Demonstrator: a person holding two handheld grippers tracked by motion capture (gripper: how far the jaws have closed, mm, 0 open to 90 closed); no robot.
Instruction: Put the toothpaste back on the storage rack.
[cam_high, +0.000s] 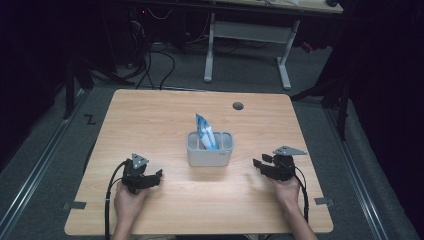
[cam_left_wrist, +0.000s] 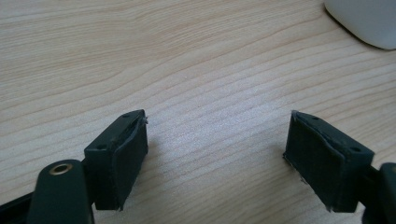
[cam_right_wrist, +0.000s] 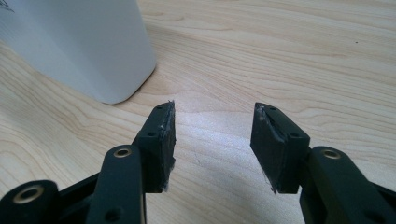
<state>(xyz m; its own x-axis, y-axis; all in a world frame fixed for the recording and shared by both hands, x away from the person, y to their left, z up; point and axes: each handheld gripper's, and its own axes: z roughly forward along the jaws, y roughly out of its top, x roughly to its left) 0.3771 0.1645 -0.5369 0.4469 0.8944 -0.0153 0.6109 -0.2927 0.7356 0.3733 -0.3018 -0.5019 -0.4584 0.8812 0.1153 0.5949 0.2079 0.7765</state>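
1. Forearms and hands enter from the near edge of the wooden table (cam_high: 150, 115), each hand holding a black two-jaw gripper.
2. Left gripper (cam_high: 159, 173): near and to the left of the grey container (cam_high: 210, 155), resting low over the tabletop; its jaws stand wide apart with bare wood between them, grasping nothing. In the left gripper view (cam_left_wrist: 217, 154) a corner of the container (cam_left_wrist: 369, 23) lies well beyond the right-hand jaw.
3. Right gripper (cam_high: 256, 163): to the right of the container, tips turned toward it; jaws parted, nothing between them. In the right gripper view (cam_right_wrist: 212, 140) the container's pale rounded wall (cam_right_wrist: 79, 46) stands just beyond the left-hand jaw, apart from it.
4. Container: at mid-table between the two grippers, upright, open-topped.
5. Blue-and-white packet (cam_high: 205, 131): standing in the container, leaning, its top rising above the rim.
6. Round dark cable port (cam_high: 238, 106): in the tabletop behind the container.
7. Surroundings: grey carpeted floor, a white-legged desk frame (cam_high: 247, 45) and loose cables (cam_high: 150, 65) beyond the far edge of the table; dark walls at both sides.
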